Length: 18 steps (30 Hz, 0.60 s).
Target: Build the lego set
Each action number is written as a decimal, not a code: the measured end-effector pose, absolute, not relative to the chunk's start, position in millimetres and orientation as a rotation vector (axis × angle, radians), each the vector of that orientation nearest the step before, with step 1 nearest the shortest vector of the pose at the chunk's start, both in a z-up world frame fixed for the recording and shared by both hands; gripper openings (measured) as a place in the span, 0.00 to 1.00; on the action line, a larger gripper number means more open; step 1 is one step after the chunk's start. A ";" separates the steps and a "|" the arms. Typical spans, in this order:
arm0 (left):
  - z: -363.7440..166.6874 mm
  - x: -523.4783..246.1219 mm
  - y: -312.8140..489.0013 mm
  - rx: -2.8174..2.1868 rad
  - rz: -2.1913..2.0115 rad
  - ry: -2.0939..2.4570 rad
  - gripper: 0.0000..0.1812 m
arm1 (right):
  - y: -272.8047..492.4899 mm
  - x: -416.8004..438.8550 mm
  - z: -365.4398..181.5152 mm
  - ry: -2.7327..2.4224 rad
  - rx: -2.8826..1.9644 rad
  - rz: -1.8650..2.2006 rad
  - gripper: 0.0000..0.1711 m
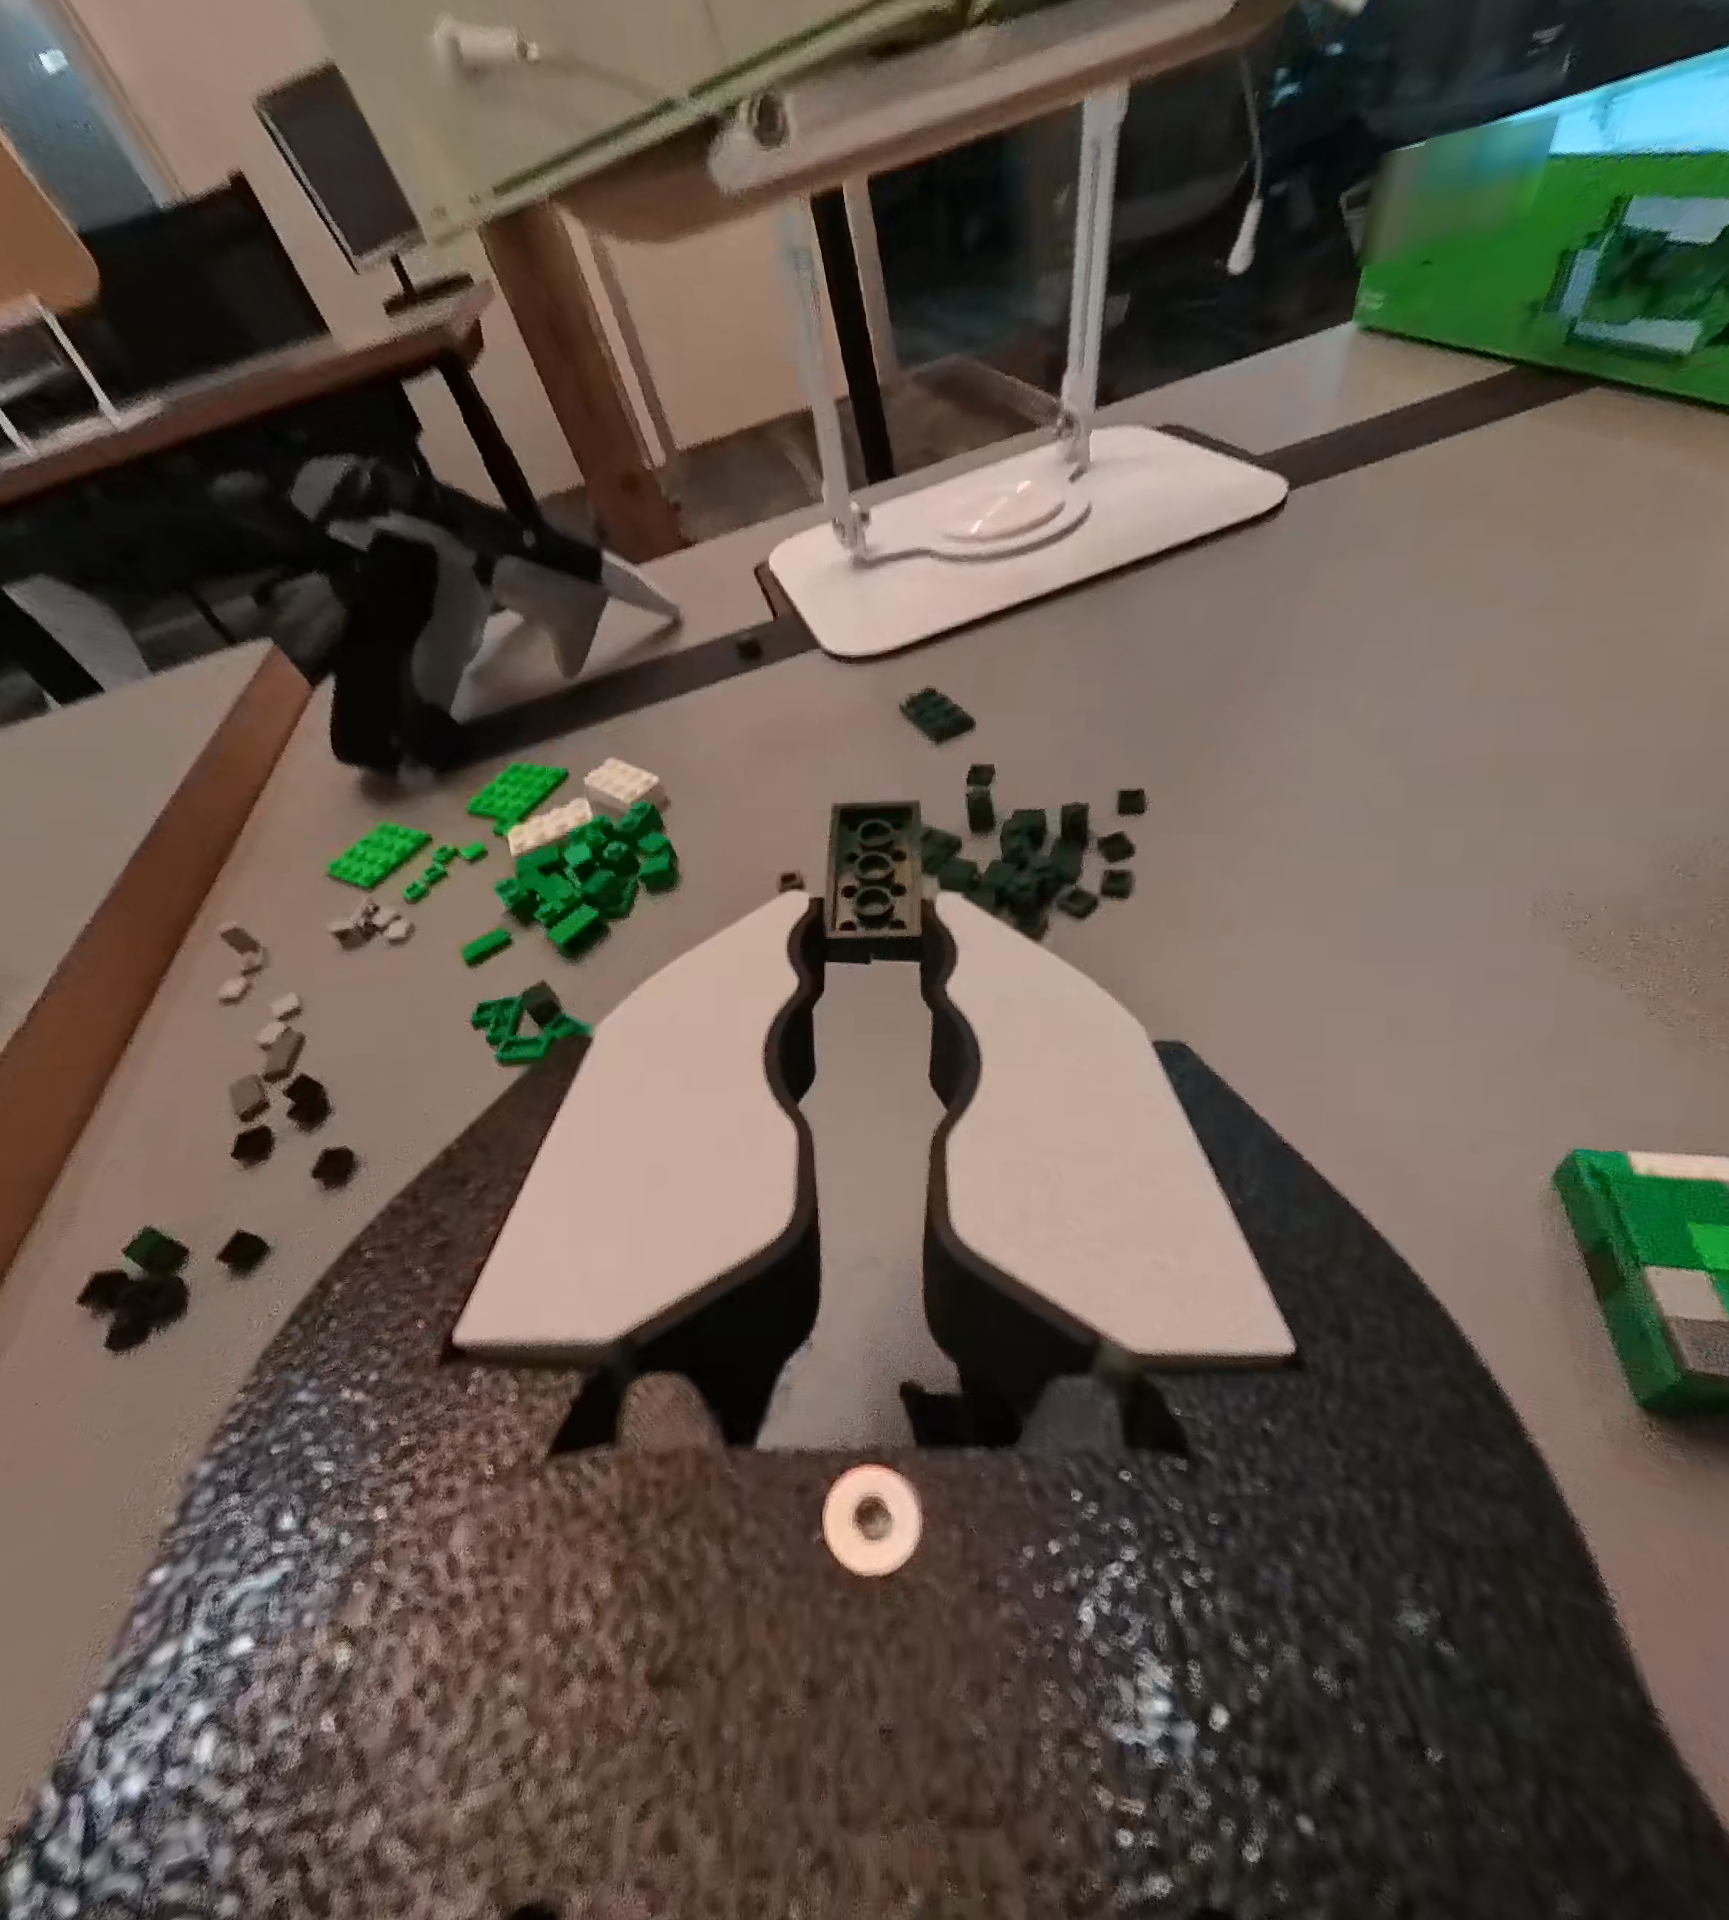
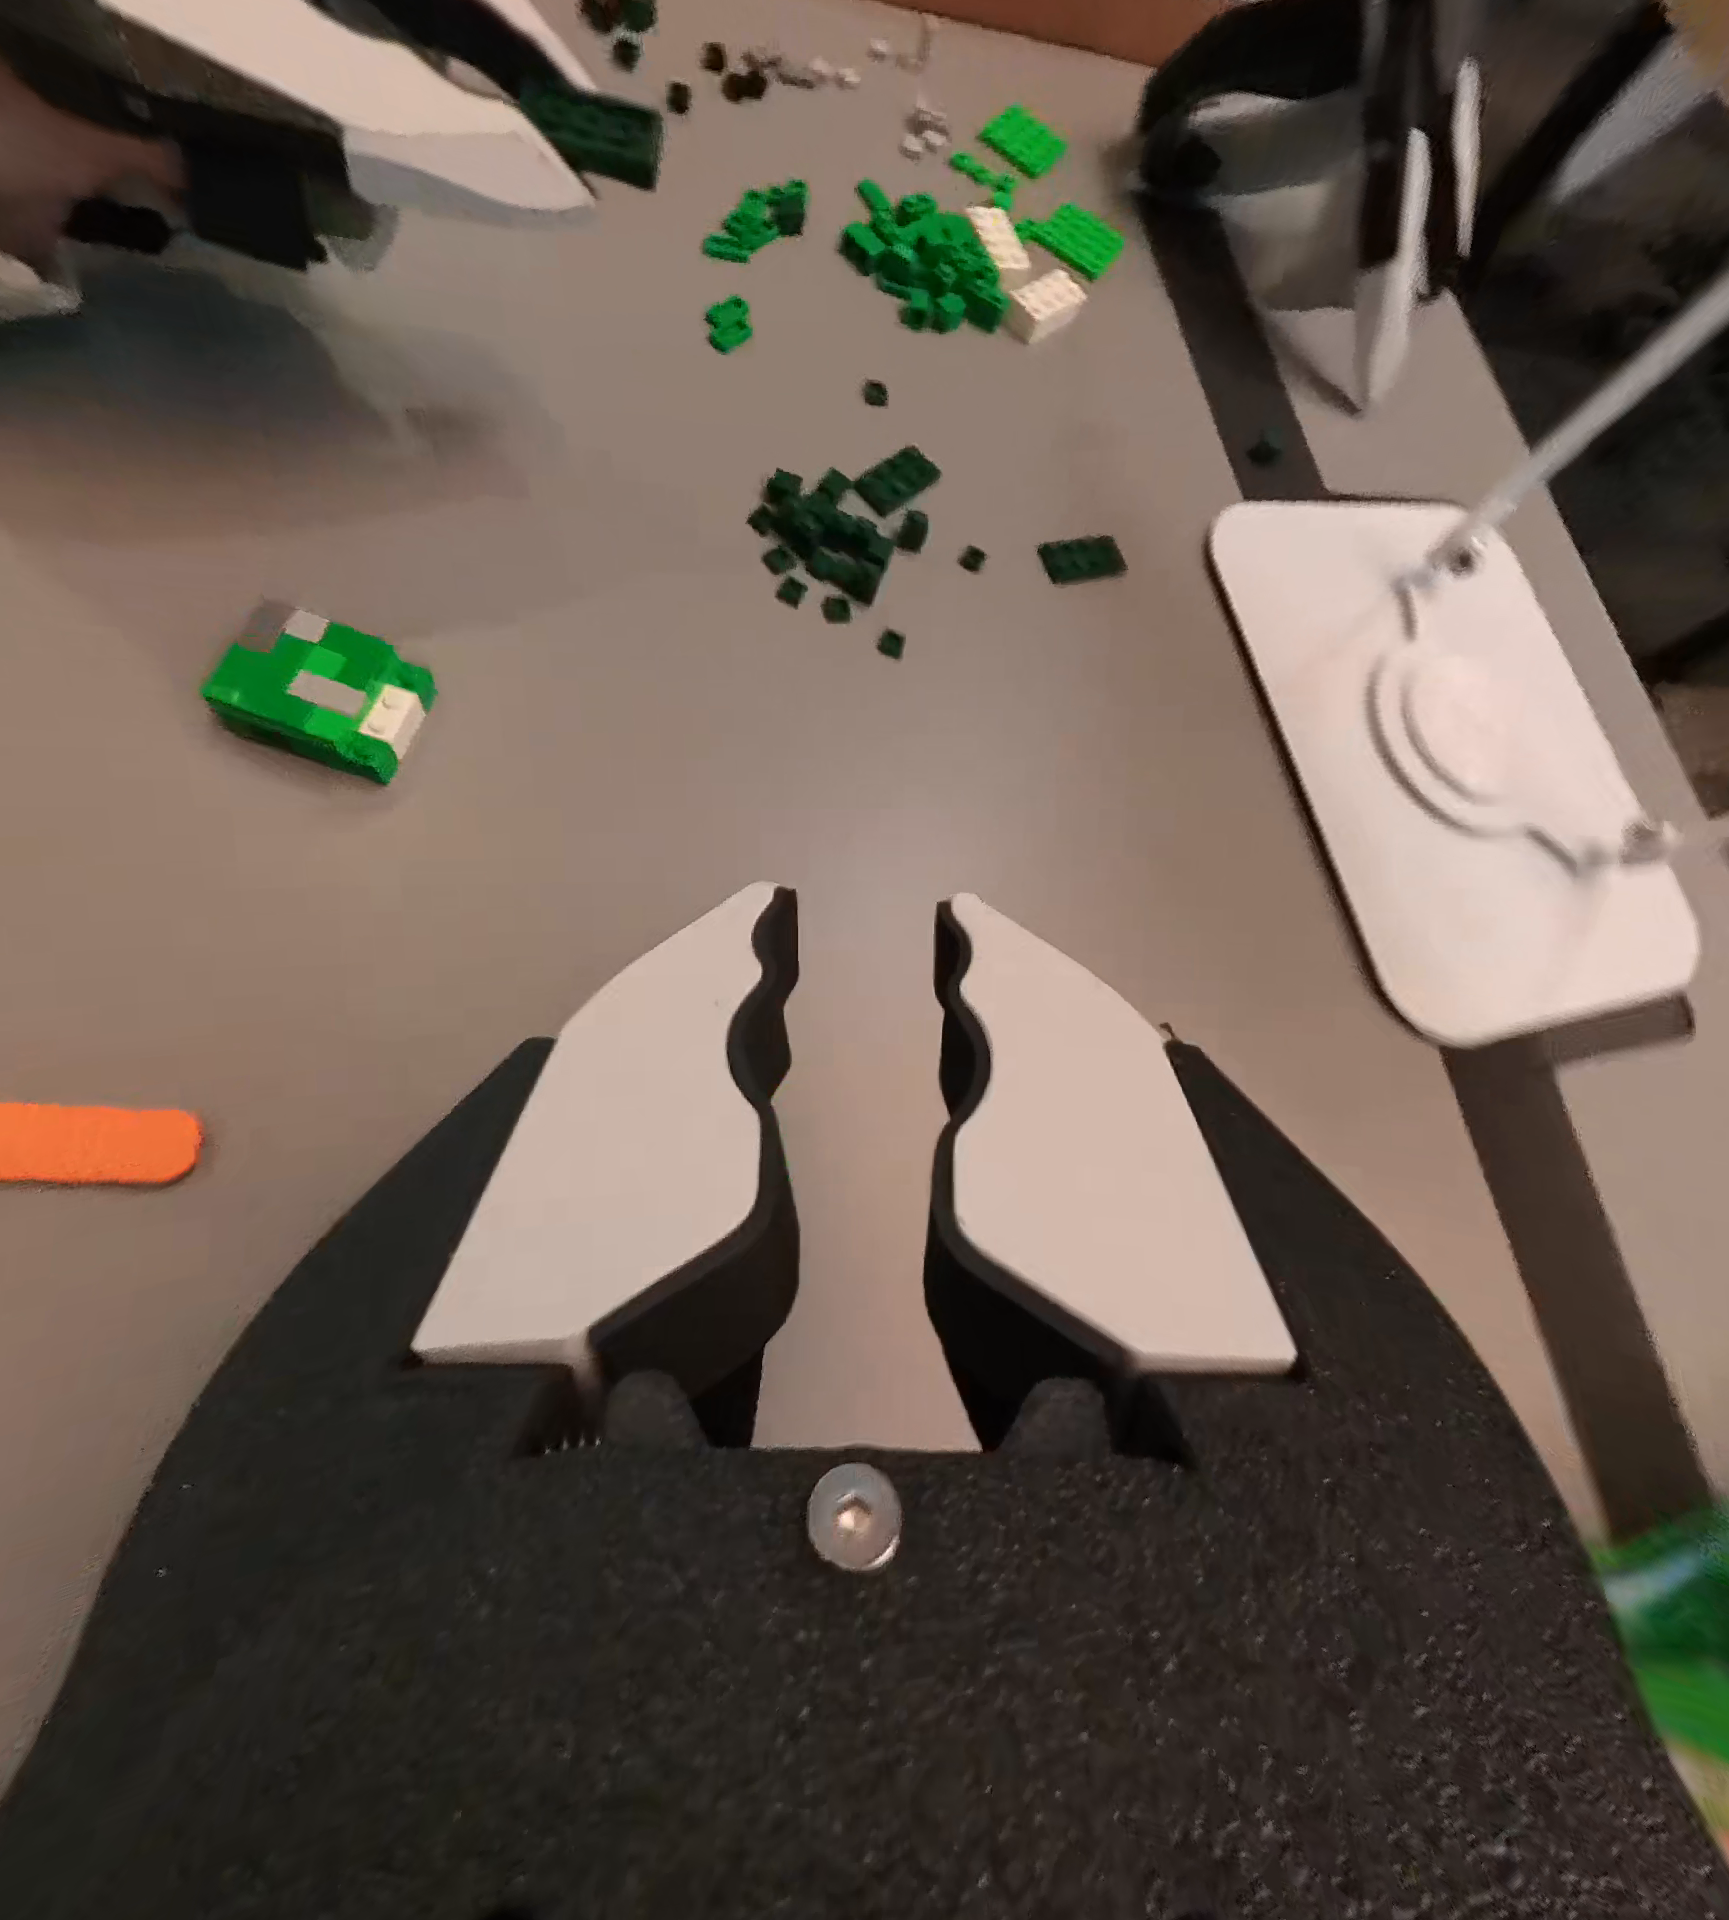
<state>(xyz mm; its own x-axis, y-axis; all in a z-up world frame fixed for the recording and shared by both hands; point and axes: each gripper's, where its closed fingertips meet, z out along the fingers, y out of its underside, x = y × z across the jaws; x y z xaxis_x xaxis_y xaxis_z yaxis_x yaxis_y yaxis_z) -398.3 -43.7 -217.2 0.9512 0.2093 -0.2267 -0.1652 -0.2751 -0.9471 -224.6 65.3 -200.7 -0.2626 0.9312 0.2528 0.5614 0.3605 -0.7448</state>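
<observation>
My left gripper point(image 1: 872, 928) is shut on a dark green brick point(image 1: 872, 868), underside up, held above the grey table. The same gripper and brick point(image 2: 598, 135) show at the top left of the right wrist view. The partly built green, grey and white block point(image 1: 1712, 1283) lies to the right of my left gripper; it also shows in the right wrist view point(image 2: 320, 691). My right gripper point(image 2: 865, 904) is open and empty above bare table. Loose piles lie ahead: dark green bricks point(image 2: 834, 540), bright green bricks point(image 2: 927, 260), white bricks point(image 2: 1042, 301).
A white stand base point(image 2: 1452, 769) with clear legs sits at the table's right side. The green set box point(image 1: 1587, 260) stands far right. An orange strip point(image 2: 49, 1143) lies at left. Small grey and black pieces point(image 1: 268, 1049) are scattered near the table's left edge point(image 1: 81, 987).
</observation>
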 end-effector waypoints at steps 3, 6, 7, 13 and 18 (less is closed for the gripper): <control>-223.6 -406.1 -48.4 -1.845 0.330 -0.074 0.10 | 58.3 -258.1 -208.3 -2.108 -1.160 0.675 0.11; -222.4 -409.4 -50.4 -1.832 0.299 -0.100 0.10 | 58.0 -288.0 -220.3 -2.235 -1.088 0.669 0.10; -222.7 -408.5 -50.2 -1.833 0.291 -0.093 0.10 | 58.9 -295.8 -225.8 -2.280 -1.088 0.673 0.10; -232.8 -397.1 -44.4 -1.902 0.313 0.014 0.10 | 63.4 -343.3 -244.0 -2.385 -1.099 0.774 0.08; -238.8 -389.1 -40.4 -1.936 0.344 0.089 0.10 | 70.1 -372.7 -260.1 -2.450 -1.470 0.632 0.08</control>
<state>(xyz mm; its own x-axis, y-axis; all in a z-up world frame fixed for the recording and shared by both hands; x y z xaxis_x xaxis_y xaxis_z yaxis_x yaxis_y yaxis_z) -389.1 -40.4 -238.8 0.9549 0.0992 -0.2799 -0.2227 -0.3846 -0.8958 -372.7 70.1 -260.1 -0.4779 0.8777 -0.0361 0.7855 0.4086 -0.4648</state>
